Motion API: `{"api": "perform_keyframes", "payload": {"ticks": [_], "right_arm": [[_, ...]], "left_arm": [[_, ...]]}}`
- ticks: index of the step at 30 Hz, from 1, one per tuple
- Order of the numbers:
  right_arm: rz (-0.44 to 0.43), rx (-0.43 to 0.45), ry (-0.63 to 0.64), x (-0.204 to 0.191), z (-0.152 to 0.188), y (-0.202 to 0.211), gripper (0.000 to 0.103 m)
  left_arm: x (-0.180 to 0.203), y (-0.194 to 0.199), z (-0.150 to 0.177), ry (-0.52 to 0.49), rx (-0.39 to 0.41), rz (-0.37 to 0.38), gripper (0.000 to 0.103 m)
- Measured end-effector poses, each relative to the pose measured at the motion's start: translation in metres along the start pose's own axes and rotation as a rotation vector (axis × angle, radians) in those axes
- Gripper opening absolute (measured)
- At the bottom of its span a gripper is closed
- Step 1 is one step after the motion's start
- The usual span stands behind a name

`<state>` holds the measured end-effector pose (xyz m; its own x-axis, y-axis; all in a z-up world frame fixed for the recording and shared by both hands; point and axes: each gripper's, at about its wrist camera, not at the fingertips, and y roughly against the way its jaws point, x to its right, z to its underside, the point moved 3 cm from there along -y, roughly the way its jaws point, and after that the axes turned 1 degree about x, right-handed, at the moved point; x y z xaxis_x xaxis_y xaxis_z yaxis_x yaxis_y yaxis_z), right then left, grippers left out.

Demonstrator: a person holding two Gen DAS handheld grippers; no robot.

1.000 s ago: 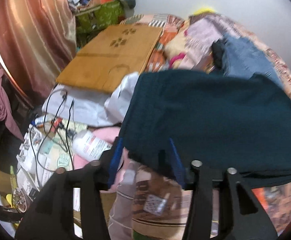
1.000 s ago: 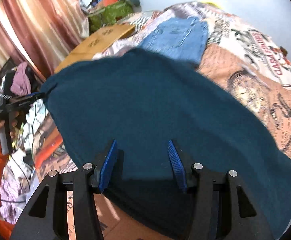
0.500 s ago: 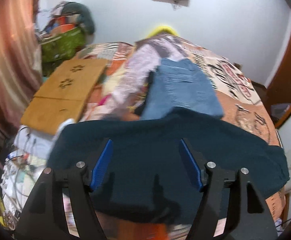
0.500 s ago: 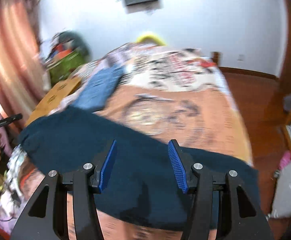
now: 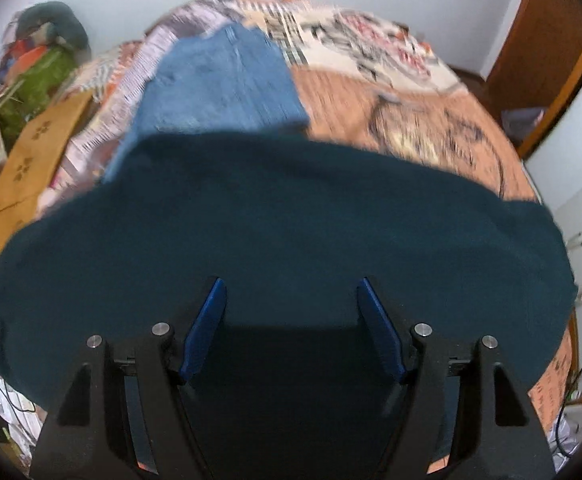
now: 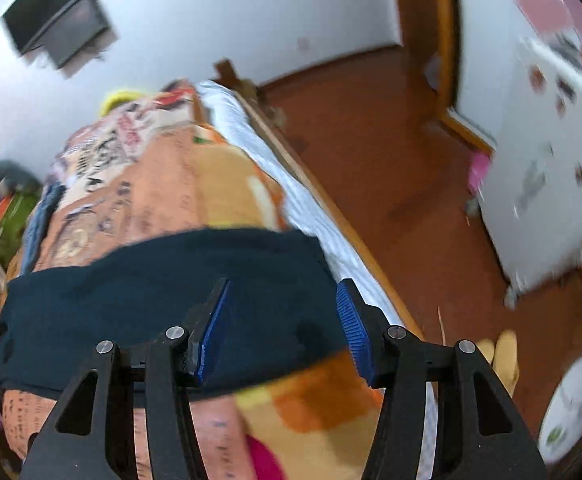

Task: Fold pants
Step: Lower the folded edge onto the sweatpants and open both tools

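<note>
Both grippers (image 5: 291,332) (image 6: 283,330) swung over the bed (image 6: 163,184), jaws apart and empty; pants (image 5: 275,216) at twelve o'clock could bunch if grabbed unevenly.

bedspread (image 5: 403,92) print smeared by blur, jeans (image 5: 219,80) partly hidden (under dark pants (image 5: 275,216))

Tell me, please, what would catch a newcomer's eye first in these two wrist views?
A broad dark teal garment fills the middle of both views, spread across the patterned orange bedspread. Just beyond it in the left wrist view lie folded blue jeans. In front, the left gripper and right gripper show blue pads standing apart, with nothing pinched between them.
</note>
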<state>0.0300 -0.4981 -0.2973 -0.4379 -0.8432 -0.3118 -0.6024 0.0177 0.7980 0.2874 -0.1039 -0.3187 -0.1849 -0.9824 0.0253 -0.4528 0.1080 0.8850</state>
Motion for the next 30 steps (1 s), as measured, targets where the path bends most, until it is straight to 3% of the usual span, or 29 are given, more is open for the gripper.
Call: {"api": "perform_keyframes", "payload": {"ticks": [2, 8, 11, 14, 18, 24, 30], "right_arm": [[-0.001, -0.033, -0.044, 0.011, 0.011, -0.01, 0.05], [-0.071, -0.106, -0.171, 0.022, 0.033, -0.043, 0.05], [-0.077, -0.104, -0.17, 0.02, 0.037, -0.05, 0.053], [-0.08, -0.087, -0.152, 0.021, 0.04, -0.049, 0.044], [-0.088, -0.058, -0.12, 0.022, 0.04, -0.046, 0.007], [0.007, -0.035, 0.041, 0.002, 0.046, -0.056, 0.006], [0.042, -0.094, 0.04, 0.007, 0.037, -0.057, 0.008]], "left_arm": [[0.005, 0.0, 0.006, -0.013, 0.046, -0.054, 0.081], [0.001, -0.001, 0.011, 0.014, 0.038, -0.053, 0.084], [0.0, 0.001, 0.014, 0.025, 0.04, -0.059, 0.085], [0.002, 0.002, 0.014, 0.024, 0.043, -0.072, 0.085], [0.002, 0.002, 0.014, 0.033, 0.042, -0.073, 0.085], [0.003, 0.002, 0.015, 0.036, 0.043, -0.071, 0.085], [0.001, 0.008, 0.018, 0.008, 0.032, -0.041, 0.085]]}}
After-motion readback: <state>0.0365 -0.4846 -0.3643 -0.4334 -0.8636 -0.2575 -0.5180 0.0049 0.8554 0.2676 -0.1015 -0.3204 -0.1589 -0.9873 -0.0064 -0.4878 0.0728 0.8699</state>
